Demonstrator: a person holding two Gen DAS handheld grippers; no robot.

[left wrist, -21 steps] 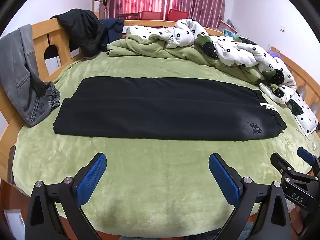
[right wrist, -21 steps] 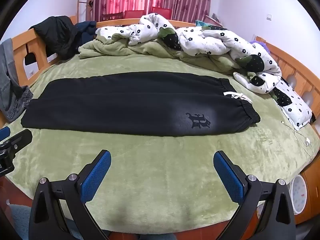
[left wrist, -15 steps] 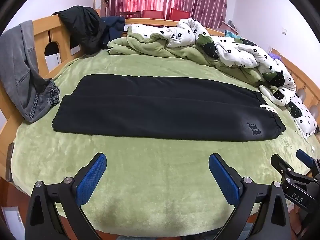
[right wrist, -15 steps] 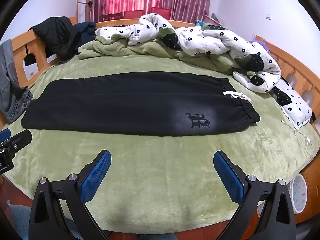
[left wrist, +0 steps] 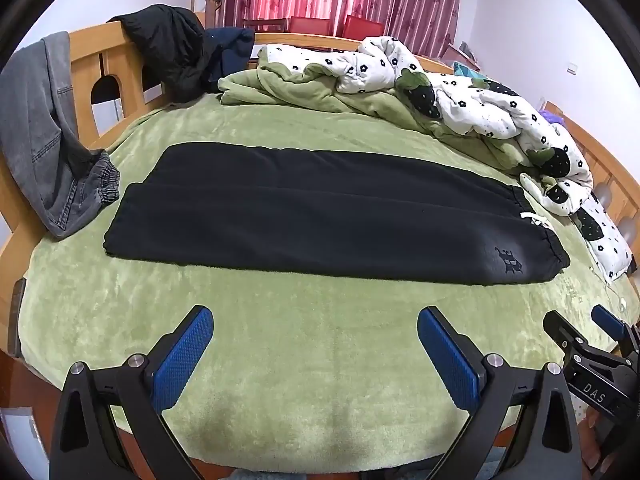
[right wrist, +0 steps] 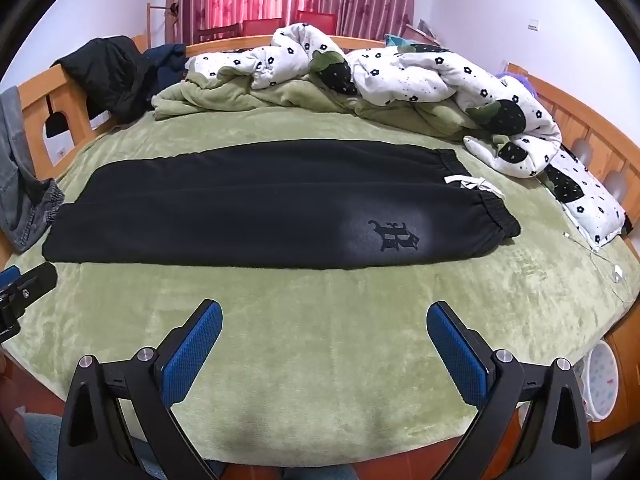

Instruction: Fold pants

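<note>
Black pants lie flat on the green bed blanket, folded lengthwise, leg ends at the left, waistband with a white drawstring at the right. They also show in the right wrist view, with a dark logo near the waist. My left gripper is open and empty over the blanket's front edge, short of the pants. My right gripper is open and empty, likewise short of the pants. The right gripper also shows in the left wrist view.
A rumpled white floral quilt and green blanket lie along the back and right. Grey jeans and a dark jacket hang on the wooden bed frame at the left. A white cable lies at the right.
Both grippers have edged slightly forward and up, so the pants sit a little lower and nearer in each view. The pants have not moved.
</note>
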